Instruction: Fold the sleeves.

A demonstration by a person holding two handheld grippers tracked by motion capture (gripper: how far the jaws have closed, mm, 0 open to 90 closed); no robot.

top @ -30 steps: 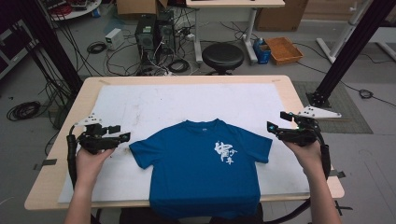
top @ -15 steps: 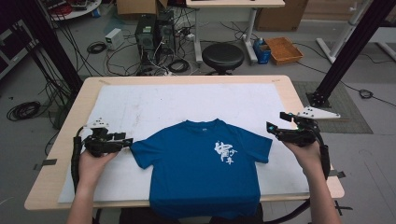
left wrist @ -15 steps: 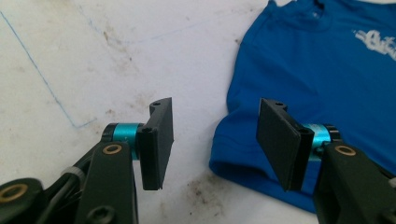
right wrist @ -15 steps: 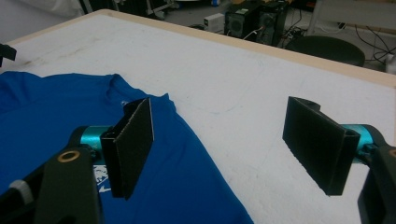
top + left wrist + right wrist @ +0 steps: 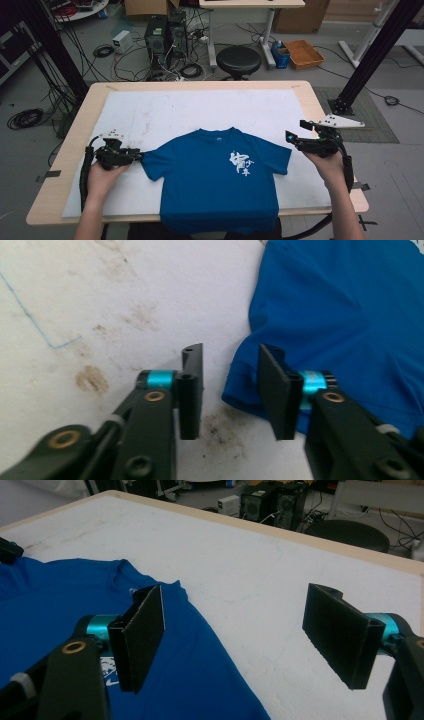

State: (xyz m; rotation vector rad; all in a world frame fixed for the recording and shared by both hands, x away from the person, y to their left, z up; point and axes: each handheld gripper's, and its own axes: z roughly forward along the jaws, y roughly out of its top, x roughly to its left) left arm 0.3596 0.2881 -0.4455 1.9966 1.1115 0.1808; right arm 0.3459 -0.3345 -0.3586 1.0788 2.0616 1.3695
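A blue T-shirt (image 5: 210,185) with white print lies flat, front up, on the white mat (image 5: 200,110); its bottom hangs over the table's near edge. My left gripper (image 5: 136,156) sits low at the tip of the shirt's left sleeve. In the left gripper view the T-shirt (image 5: 340,315) has its sleeve hem reaching into the gap of the left gripper (image 5: 231,352). Those jaws have just been closing and still stand apart, with mat showing between them. My right gripper (image 5: 292,138) hovers just off the right sleeve. In the right gripper view the right gripper (image 5: 235,600) is wide open above the T-shirt (image 5: 60,610) and mat.
The wooden table (image 5: 320,105) carries the stained mat, bare behind the shirt. Beyond the far edge stand a black stool (image 5: 238,61), computer towers (image 5: 165,35) with tangled cables and an orange box (image 5: 304,53). A black frame post (image 5: 370,55) rises at the right.
My left gripper has sunk and shifted right to the sleeve tip, and its jaws have narrowed. The right gripper and the shirt have stayed put.
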